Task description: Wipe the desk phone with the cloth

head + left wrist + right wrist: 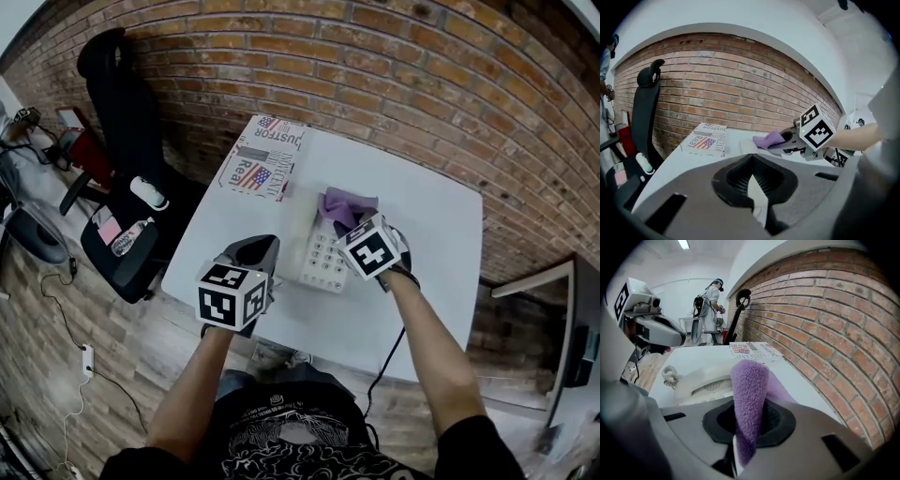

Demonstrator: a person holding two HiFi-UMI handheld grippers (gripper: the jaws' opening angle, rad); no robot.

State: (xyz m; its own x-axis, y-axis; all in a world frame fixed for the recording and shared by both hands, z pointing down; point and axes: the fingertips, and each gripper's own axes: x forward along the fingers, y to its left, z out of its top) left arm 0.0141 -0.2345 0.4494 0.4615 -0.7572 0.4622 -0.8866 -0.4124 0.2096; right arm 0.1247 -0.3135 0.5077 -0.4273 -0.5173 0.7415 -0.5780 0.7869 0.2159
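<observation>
The white desk phone [322,257] lies in the middle of the white table [431,244]. My right gripper [352,225] is shut on a purple cloth [343,204], which hangs over the phone's far end. In the right gripper view the cloth [750,390] stands up between the jaws, with the phone [705,383] just beyond on the left. My left gripper [257,247] hovers left of the phone, jaws together and holding nothing. The left gripper view shows the right gripper [790,140], the cloth [768,139] and part of the phone [746,146] ahead.
A printed book with a flag [261,164] lies at the table's far left corner. A black office chair [122,187] stands left of the table. The brick wall [422,84] runs behind. A person [710,301] stands far off. The phone's coiled cord [670,376] lies beside it.
</observation>
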